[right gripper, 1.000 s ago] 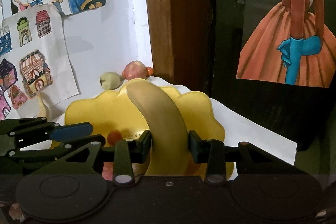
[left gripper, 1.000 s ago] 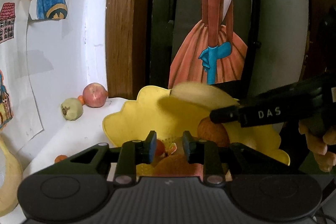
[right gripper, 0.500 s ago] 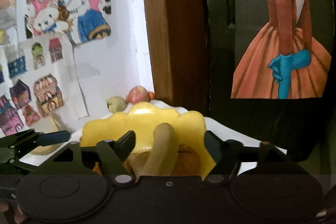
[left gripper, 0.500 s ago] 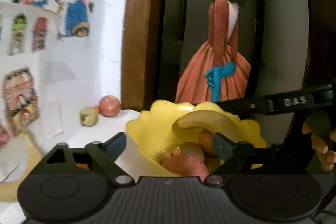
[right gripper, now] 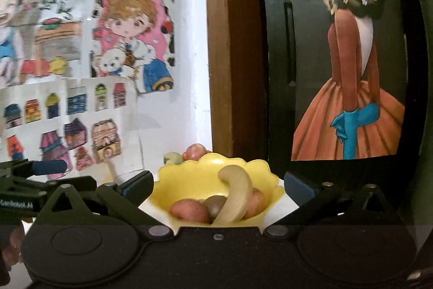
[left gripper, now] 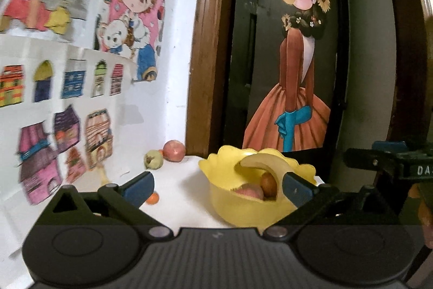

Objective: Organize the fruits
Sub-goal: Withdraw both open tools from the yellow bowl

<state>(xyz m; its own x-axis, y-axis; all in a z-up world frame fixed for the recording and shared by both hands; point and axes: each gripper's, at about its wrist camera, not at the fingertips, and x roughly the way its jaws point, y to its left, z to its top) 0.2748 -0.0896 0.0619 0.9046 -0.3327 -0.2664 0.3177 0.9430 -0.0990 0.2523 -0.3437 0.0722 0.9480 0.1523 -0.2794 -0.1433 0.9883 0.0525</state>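
Left of centre on the white tabletop (left gripper: 184, 197), a green fruit (left gripper: 154, 159) and a red apple (left gripper: 174, 150) sit back by the wall, with a little orange one (left gripper: 153, 198) closer in. Centre frame is the yellow bowl (left gripper: 243, 210), banana (right gripper: 235, 197) curving up over the reddish fruit inside. Left gripper (left gripper: 216, 187) has its fingers spread wide, holding nothing, and the right gripper (right gripper: 217, 184) is the same, wide open and empty in front of the bowl.

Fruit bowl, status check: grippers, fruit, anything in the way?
Both grippers, left and right, open, empty. Banana lies in yellow bowl atop other fruit. Red apple, green fruit, small orange still outside. Nothing blocking.
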